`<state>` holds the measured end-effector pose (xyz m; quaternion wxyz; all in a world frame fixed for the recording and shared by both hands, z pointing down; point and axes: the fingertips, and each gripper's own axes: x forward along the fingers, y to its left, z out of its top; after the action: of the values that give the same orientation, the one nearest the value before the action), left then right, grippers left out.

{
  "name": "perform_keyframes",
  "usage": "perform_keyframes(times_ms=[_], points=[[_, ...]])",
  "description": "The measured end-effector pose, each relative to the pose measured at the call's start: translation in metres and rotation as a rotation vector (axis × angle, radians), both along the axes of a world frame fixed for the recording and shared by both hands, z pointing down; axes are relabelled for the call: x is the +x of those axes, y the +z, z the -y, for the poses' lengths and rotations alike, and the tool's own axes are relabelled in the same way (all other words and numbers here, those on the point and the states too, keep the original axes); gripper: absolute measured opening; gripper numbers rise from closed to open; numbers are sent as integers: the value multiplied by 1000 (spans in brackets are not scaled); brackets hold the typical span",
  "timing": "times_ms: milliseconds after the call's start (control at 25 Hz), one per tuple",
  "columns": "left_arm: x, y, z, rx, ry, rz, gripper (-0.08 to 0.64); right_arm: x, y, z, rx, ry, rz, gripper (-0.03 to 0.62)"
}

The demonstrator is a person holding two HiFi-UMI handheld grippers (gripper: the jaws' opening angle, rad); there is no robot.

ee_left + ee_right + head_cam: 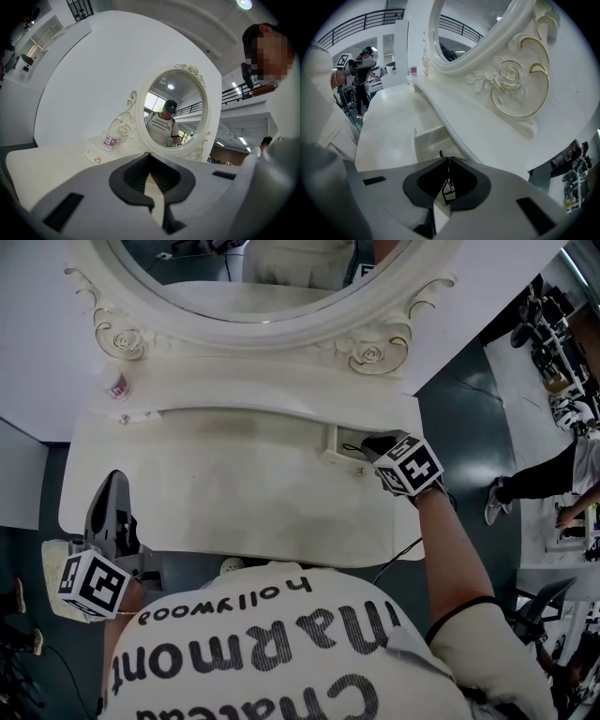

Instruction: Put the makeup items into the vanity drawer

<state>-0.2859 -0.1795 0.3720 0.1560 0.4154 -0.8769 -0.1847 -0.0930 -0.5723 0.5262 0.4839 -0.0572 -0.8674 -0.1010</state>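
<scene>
My right gripper (369,445) is clenched on a thin black wire-like makeup item (447,187), holding it just over the small open white vanity drawer (336,439). I can't tell what else lies inside. My left gripper (113,487) is closed, empty, at the tabletop's left front corner.

**Left gripper view: vanity beyond the jaws**

The left gripper (150,158) fills the lower frame. Its jaws meet at the tips with nothing between them. A cream worktop (42,164) runs across the left of the frame behind it. An oval mirror (174,110) in a carved white frame stands upright at centre, reflecting a person in a cap and printed shirt. A small pink-labelled container (109,141) stands just left of the mirror frame, beside its rose carving. A round knob (97,161) sits below the container. A person's pale sleeve (281,159) shows at the right edge.
</scene>
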Motion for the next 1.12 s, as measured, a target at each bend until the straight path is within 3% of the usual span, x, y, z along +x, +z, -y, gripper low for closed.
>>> perform_keyframes(times_ms=[1120], points=[[5, -1, -10, 10, -14, 4, 9, 6, -10, 6, 11, 36, 15, 35]])
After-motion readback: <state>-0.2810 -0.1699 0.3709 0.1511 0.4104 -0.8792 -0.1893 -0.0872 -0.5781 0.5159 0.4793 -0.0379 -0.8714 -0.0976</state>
